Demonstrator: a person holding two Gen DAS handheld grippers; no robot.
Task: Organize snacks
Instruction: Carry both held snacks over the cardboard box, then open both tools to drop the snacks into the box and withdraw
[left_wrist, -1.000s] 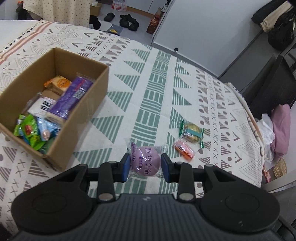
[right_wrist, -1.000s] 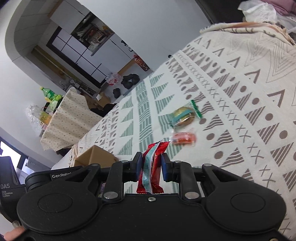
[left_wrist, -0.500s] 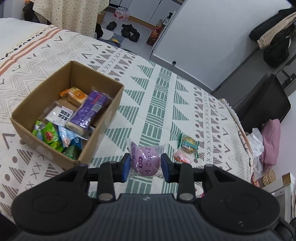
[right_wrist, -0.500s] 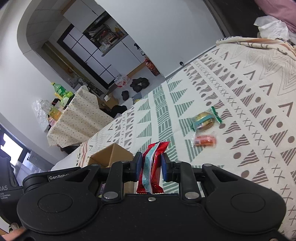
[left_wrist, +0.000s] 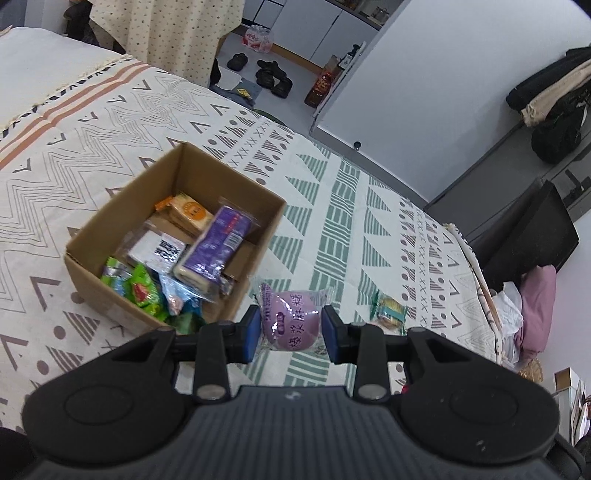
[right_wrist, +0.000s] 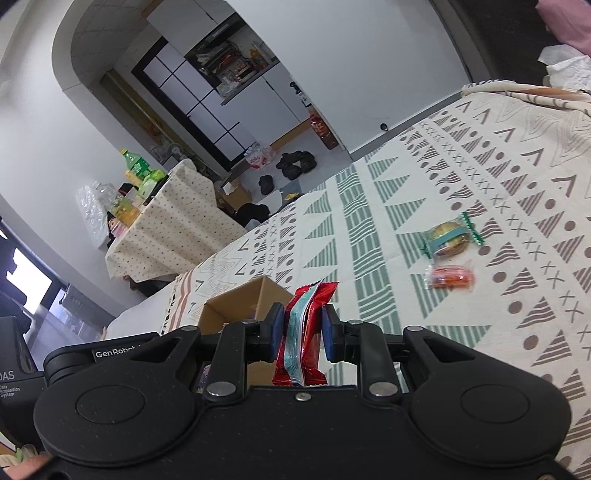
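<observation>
My left gripper (left_wrist: 291, 328) is shut on a round purple wrapped bun (left_wrist: 291, 320) and holds it above the patterned cloth, just right of the cardboard box (left_wrist: 236, 177), which holds several snack packets. My right gripper (right_wrist: 303, 328) is shut on a red packet (right_wrist: 307, 332) and holds it in the air, with the box (right_wrist: 240, 299) showing behind its left finger. A green-wrapped cookie (left_wrist: 388, 308) (right_wrist: 448, 236) and a small orange packet (right_wrist: 448, 277) lie on the cloth to the right of the box.
The patterned cloth (left_wrist: 332, 206) covers a bed-like surface. Past its far edge are the floor with shoes (left_wrist: 273, 75), a table under a dotted cloth (right_wrist: 177, 225) with bottles, and a white wall. Pink and white bedding (left_wrist: 535, 306) lies at the right edge.
Both grippers have risen and pulled back with their snacks still held. The box has shifted toward the centre of the left wrist view and come into the right wrist view.
</observation>
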